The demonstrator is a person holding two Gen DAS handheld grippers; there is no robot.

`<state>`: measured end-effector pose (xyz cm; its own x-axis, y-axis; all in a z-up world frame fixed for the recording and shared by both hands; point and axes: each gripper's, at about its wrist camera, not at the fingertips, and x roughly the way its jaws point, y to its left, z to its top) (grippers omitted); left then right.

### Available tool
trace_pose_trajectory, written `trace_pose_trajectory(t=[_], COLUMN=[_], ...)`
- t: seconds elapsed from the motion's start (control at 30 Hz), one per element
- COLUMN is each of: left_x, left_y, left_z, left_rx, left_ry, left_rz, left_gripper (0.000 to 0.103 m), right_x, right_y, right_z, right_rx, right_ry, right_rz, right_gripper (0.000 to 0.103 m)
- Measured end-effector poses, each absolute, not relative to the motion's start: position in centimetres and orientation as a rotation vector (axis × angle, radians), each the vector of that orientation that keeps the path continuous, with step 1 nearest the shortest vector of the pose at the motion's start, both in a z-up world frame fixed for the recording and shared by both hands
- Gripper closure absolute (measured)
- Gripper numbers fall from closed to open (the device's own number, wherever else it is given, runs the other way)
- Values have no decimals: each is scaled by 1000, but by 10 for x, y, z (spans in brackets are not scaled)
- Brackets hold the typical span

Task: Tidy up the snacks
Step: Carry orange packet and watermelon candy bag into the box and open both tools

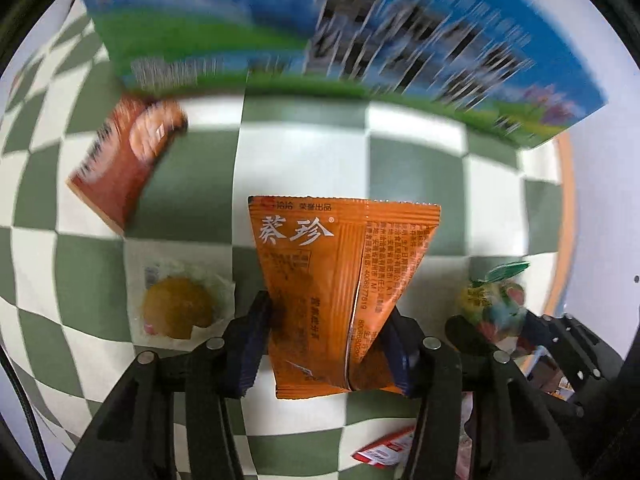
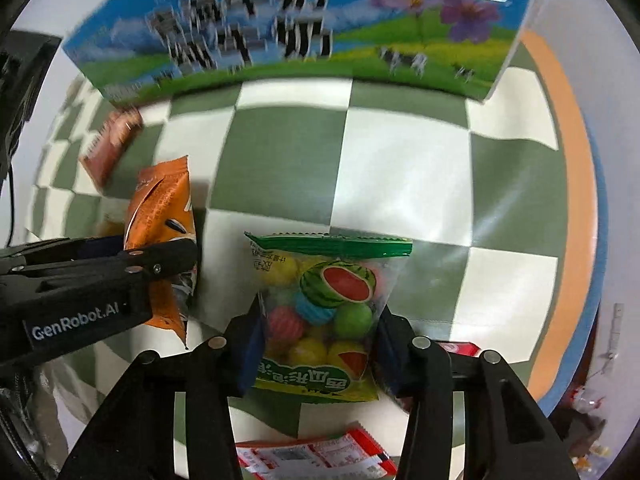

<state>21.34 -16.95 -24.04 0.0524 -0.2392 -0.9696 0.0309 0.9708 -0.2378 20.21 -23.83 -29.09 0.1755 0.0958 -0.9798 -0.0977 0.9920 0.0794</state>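
Note:
My left gripper is shut on an orange snack packet and holds it above the checkered cloth. It also shows in the right wrist view, held by the left gripper. My right gripper is shut on a clear bag of watermelon-shaped gum balls with a green top seal. That bag shows in the left wrist view at the right. A large blue and green box stands at the far side; it also shows in the right wrist view.
A brown snack packet lies at the left near the box, also in the right wrist view. A clear-wrapped round yellow pastry lies on the green and white checkered cloth. A red and white packet lies near me.

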Motion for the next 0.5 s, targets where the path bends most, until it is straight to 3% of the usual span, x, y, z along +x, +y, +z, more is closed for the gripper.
trace_pose_trajectory(t=[0.23,0.37,0.5], left_x=[228,279,358], left_y=[-180,-158,-143], left_z=[-151,-97,-79], left_rx=[-182,-166,-122], left_ry=[1359,1296,1257], left_rz=[-277,-318,-301], left_gripper=[54,54,54], right_x=[220,242,282], right_y=[-258,-260,-261], right_z=[-214,-162,-114], right_rx=[88,118,110], right_ry=[1280,1189,1104], right_rz=[194,233,253], right_gripper=[53,53,53])
